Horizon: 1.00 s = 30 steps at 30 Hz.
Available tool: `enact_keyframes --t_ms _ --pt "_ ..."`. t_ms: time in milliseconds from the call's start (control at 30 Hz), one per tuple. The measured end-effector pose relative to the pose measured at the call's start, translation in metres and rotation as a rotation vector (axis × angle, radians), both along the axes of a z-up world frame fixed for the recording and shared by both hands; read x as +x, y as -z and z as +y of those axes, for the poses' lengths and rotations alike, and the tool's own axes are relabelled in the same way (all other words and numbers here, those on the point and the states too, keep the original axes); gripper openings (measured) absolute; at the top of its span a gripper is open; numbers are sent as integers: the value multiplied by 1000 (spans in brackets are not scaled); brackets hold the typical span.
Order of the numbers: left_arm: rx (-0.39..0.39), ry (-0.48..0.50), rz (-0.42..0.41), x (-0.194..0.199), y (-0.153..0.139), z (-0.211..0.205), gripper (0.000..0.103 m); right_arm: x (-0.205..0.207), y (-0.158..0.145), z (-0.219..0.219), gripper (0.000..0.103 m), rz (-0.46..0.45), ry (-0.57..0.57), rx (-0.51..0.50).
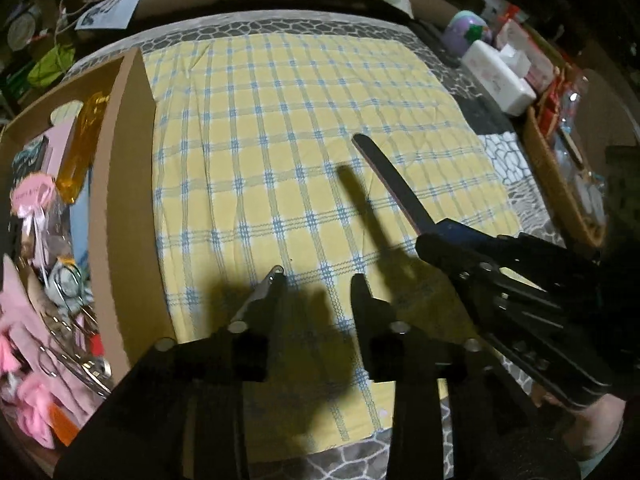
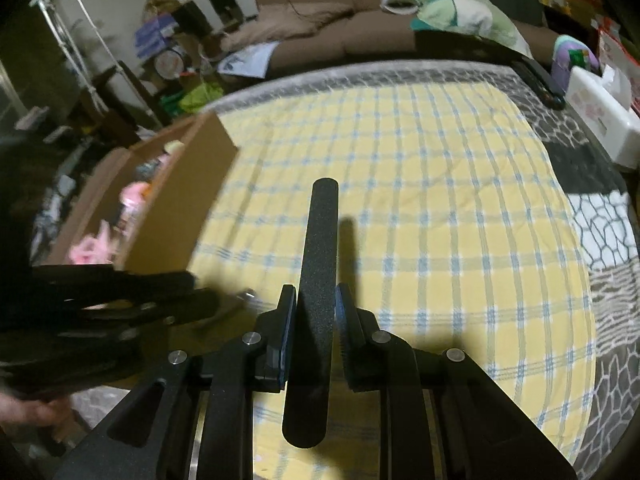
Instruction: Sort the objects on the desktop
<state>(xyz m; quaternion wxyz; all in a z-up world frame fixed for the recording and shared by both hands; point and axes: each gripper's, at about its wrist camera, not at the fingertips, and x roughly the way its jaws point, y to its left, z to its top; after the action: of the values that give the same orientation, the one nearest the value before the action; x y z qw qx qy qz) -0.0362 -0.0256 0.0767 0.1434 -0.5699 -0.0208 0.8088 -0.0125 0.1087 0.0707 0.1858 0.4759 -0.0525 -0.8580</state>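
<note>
My right gripper [image 2: 316, 300] is shut on a long black nail file [image 2: 318, 260] and holds it above the yellow checked cloth [image 2: 440, 208]. The file sticks out forward past the fingertips. In the left wrist view the same file [image 1: 390, 178] juts from the right gripper [image 1: 430, 234] at the right. My left gripper [image 1: 318, 276] is open and empty above the cloth [image 1: 300, 120], to the right of the cardboard box [image 1: 120, 184]. The box holds pink items, an orange bottle [image 1: 80, 148] and scissors [image 1: 68, 356]. The left gripper shows blurred at the left of the right wrist view [image 2: 224, 300].
A white tissue box [image 1: 498, 76] and a purple toy [image 1: 468, 30] stand at the far right, beside a wicker basket [image 1: 556, 184]. A brown sofa [image 2: 340, 28] lies behind the table. The box also shows in the right wrist view [image 2: 176, 208].
</note>
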Motion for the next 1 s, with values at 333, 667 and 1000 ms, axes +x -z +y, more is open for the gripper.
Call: enact_keyframes --t_ms 333,667,1000 --pt "-3 -60 43 19 34 13 66 -8 41 28 85 -41 117 88" --pt "-46 -72 94 44 66 26 67 7 45 49 85 -28 148 101" --pt "-68 -117 194 51 74 35 92 29 63 84 86 71 207 153"
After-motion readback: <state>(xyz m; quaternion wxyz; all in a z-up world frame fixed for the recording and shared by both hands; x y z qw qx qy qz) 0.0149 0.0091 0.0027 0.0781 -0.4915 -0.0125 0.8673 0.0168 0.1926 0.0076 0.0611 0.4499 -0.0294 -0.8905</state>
